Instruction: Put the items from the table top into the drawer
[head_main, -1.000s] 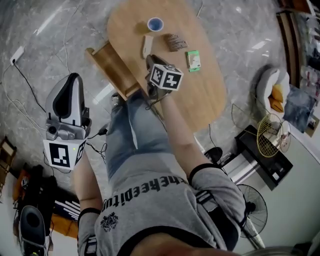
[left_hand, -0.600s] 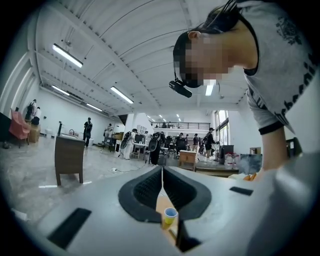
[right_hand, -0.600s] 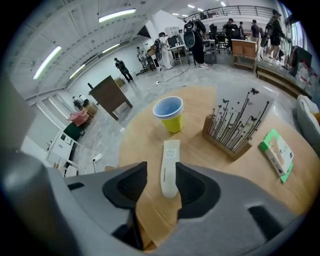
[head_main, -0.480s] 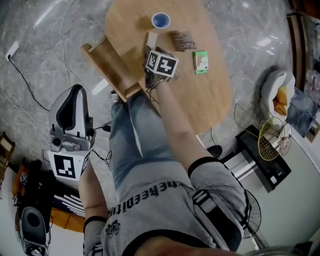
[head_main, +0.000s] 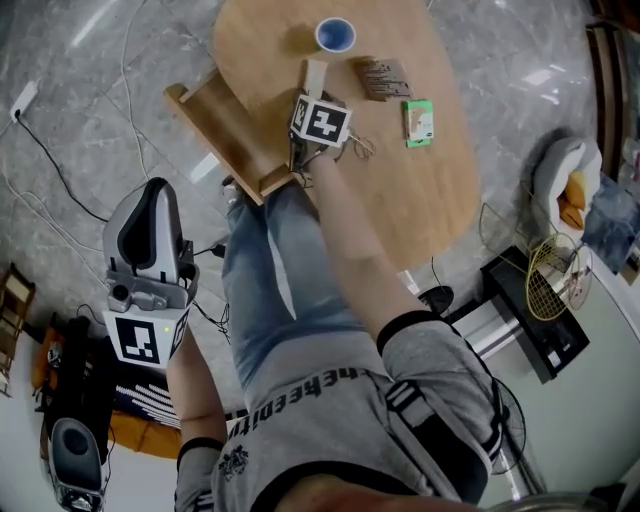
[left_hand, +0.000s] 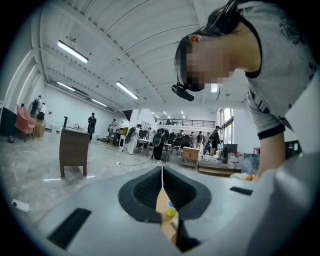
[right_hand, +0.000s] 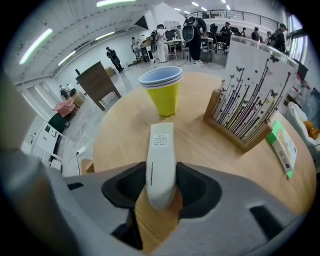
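right gripper view has the right hand-held gripper (right_hand: 161, 189) angled down, jaws opening around the white remote (right_hand: 161, 150) lying on the desk (right_hand: 220, 165), likely to carry it to the open drawer (head_main: 215, 120), while the left hand-held gripper (left_hand: 161, 192) hangs aside, pinched together, empty.

**Wood, plastic and polished stone**

The table top (head_main: 440, 190) and the drawer (head_main: 228, 125) are smooth, matt, light wood. The remote (right_hand: 161, 160) is smooth white plastic with a paper label, and the cup (right_hand: 162, 92) looks like paper. The floor (head_main: 520, 60) is glossy, veined stone. The left gripper (left_hand: 162, 172) has a matt grey shell and ribbed black pads (left_hand: 147, 190).
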